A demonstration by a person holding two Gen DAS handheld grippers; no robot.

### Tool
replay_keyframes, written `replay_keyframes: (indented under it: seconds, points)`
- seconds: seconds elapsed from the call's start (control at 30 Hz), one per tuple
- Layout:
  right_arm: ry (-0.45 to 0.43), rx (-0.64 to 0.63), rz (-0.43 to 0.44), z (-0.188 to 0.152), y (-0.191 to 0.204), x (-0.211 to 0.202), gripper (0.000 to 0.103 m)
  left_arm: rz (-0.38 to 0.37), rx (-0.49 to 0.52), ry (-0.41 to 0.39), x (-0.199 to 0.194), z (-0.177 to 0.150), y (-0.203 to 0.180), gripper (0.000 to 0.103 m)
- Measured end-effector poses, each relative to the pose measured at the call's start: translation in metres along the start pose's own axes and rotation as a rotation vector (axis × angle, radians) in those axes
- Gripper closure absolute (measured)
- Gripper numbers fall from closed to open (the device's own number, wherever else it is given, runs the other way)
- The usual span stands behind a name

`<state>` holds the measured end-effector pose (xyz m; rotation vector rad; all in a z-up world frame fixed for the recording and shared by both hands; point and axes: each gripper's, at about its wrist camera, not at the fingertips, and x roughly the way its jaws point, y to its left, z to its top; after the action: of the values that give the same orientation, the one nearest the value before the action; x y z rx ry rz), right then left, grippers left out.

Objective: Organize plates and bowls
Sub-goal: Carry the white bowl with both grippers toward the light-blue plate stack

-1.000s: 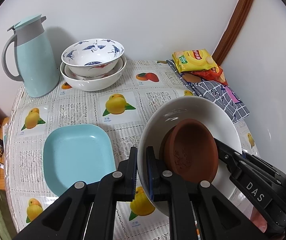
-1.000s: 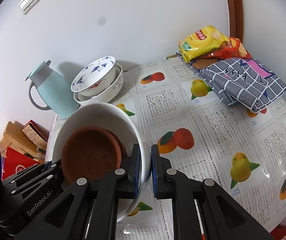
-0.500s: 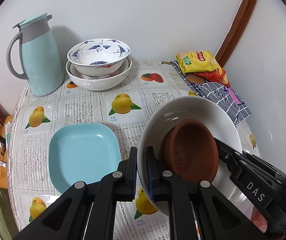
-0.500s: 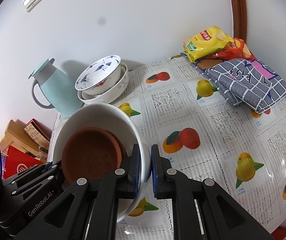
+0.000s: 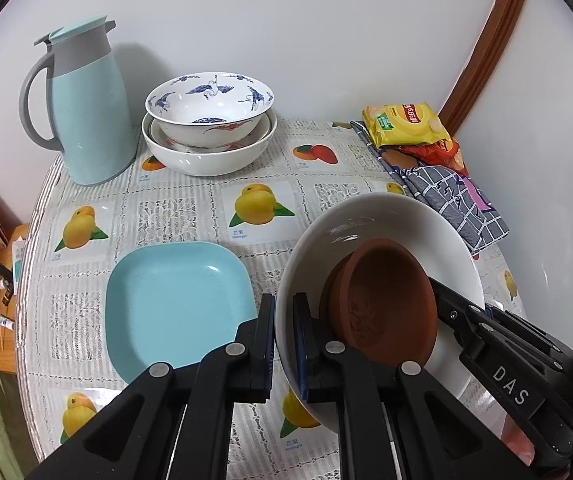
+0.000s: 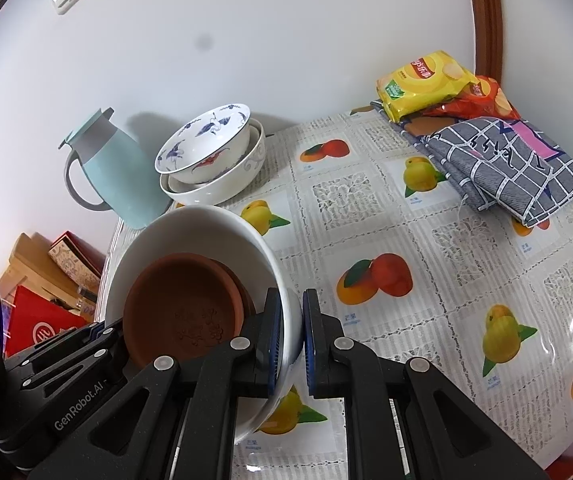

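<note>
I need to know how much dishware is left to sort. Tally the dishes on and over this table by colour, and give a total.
White: 3, the large white bowl, the crane-pattern bowl and the white bowl under it
Brown: 1, the terracotta saucer
Light blue: 1, the square plate
Total: 5

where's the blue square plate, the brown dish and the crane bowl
blue square plate (image 5: 178,300), left wrist view, middle of its flat inside
brown dish (image 6: 182,312), right wrist view, its inner floor
crane bowl (image 5: 210,110), left wrist view, its inner white wall
</note>
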<state>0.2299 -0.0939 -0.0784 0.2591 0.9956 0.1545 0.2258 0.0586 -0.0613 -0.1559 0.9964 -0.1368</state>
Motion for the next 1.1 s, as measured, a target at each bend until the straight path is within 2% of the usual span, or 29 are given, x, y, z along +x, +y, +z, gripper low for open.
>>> replay_keyframes:
  seconds: [1.1]
  points:
    - [-0.006,-0.039,0.024,0.003,0.027,0.008,0.092,0.012,-0.044,-0.020,-0.010,0.005,0.027,0.094]
